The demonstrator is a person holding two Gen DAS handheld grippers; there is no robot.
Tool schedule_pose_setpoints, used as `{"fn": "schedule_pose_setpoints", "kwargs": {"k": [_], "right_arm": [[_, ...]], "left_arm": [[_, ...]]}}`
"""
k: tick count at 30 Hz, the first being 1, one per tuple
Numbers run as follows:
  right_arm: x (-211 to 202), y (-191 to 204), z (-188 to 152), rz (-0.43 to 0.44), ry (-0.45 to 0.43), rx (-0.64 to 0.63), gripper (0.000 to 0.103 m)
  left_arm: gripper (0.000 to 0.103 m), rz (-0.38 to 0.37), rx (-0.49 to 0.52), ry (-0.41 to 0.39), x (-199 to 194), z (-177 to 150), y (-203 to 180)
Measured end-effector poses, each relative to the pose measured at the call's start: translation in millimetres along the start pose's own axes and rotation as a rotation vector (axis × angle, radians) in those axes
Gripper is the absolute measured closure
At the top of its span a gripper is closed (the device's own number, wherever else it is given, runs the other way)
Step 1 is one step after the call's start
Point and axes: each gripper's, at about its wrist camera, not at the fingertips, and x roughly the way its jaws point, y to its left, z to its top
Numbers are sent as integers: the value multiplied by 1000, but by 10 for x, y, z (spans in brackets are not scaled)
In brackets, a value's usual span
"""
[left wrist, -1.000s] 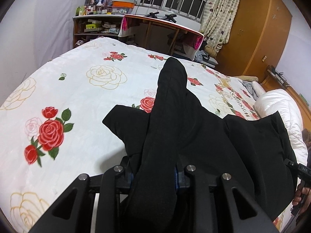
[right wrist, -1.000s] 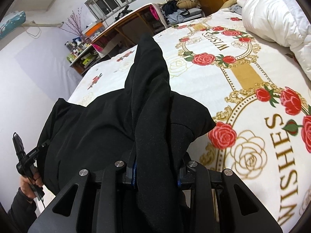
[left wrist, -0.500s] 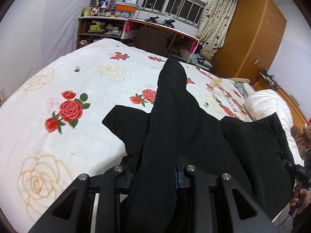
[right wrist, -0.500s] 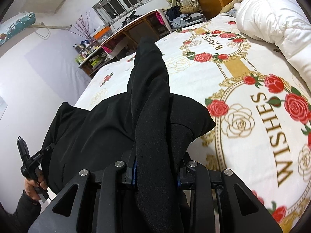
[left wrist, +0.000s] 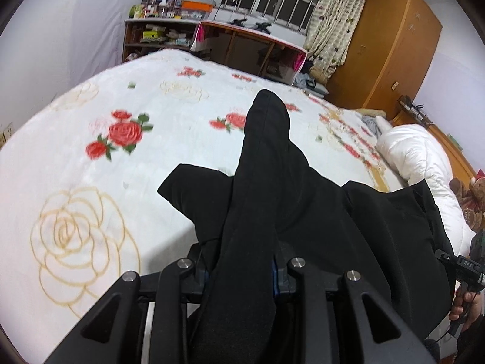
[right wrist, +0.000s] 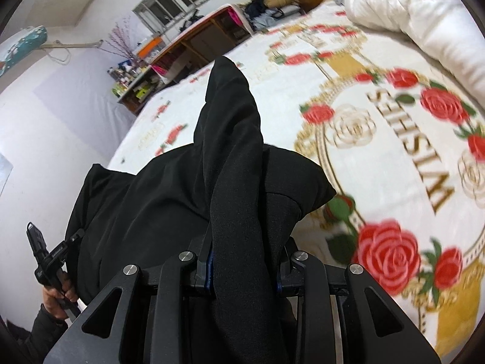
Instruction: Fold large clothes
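Observation:
A large black garment (left wrist: pixel 318 212) hangs between my two grippers above a bed with a white rose-print cover (left wrist: pixel 91 182). My left gripper (left wrist: pixel 242 270) is shut on one edge of the black garment, and the cloth drapes over its fingers and hides the tips. My right gripper (right wrist: pixel 245 270) is shut on the other edge of the same garment (right wrist: pixel 169 200), with cloth bunched over its fingers too. Each gripper shows at the edge of the other's view: the right one (left wrist: pixel 460 270) and the left one (right wrist: pixel 51 261).
A white duvet (left wrist: pixel 415 154) lies at the head of the bed, also in the right wrist view (right wrist: pixel 418 12). A desk (left wrist: pixel 251 45), a cluttered shelf (left wrist: pixel 157 33) and a wooden wardrobe (left wrist: pixel 391 39) stand beyond the bed. A teddy bear (left wrist: pixel 469 194) sits at the right.
Both grippers have lifted and pulled back with the garment held. More of the bed cover shows below in both views. The grip has not changed.

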Motion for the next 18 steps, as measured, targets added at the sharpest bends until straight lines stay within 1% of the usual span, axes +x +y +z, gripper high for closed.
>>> {"fn": "schedule_pose_setpoints", "kwargs": {"k": [5,10,16,18], "right_arm": [[145,-164,-172,-25,28,41,74],[268,-330,-280,-52,58,81,72],[387,-415,-331,-82,90,89,65],[406,-433,-335,-91,96,89,60]], "left_arm": [[74,30,-25,37,144,-209,118],[71,58,-77,93,307,-449,327],[63,84,-67,113,439,-522,317],[60,83,-72,118,460,-537,336]]}}
